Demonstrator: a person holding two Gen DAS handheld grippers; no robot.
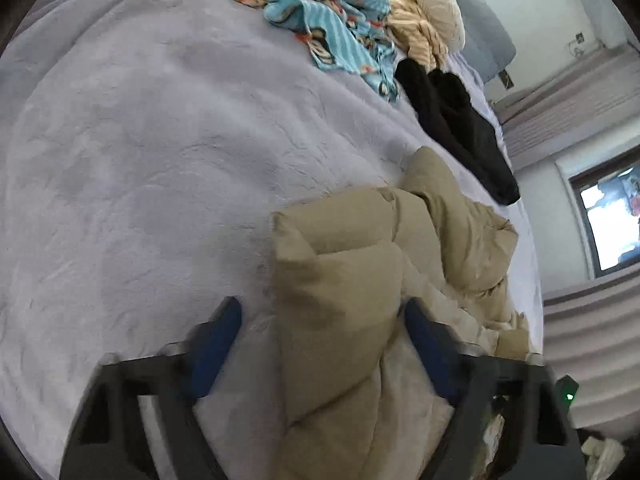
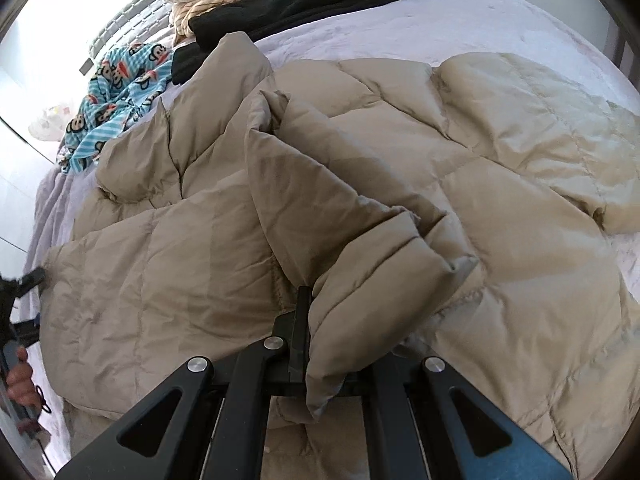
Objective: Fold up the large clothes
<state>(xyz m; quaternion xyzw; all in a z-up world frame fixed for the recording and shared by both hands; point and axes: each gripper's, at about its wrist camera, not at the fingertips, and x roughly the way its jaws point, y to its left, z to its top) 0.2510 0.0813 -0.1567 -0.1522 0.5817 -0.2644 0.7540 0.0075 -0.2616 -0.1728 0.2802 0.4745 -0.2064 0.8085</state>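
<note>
Fold in progress: tan puffer coat (image 2: 400, 184) spread across the bed (image 1: 140, 140), nearest its right edge.
Left claw (image 1: 320, 328) stands apart, straddling a puffy coat corner without pinching; in the right view it sits at the coat's left corner. Right claw (image 2: 320, 320) is clamped on a sleeve cuff, held low over the coat. Judgement: close left first, then lift both evenly so the padding folds flat.
</note>
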